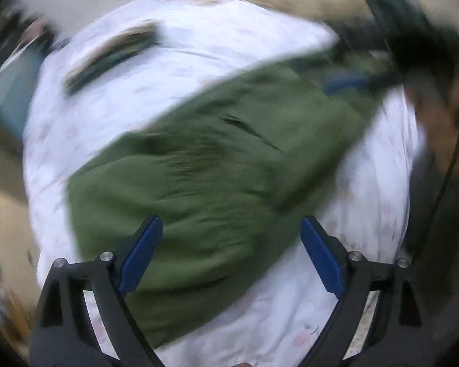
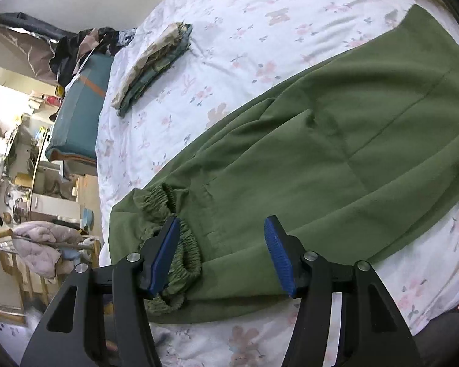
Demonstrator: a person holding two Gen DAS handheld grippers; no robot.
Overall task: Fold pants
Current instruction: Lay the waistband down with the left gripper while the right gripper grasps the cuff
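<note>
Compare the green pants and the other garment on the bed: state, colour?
The green pants lie spread long across the bed sheet, plain olive; the folded garment is a compact stack, patterned beige and dark teal. The pants sit by the right gripper; the stack lies farther off. Both rest on the sheet.

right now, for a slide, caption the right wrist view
Open right tool poised over the elastic waistband of green pants laid flat on a floral bedsheet.
</note>
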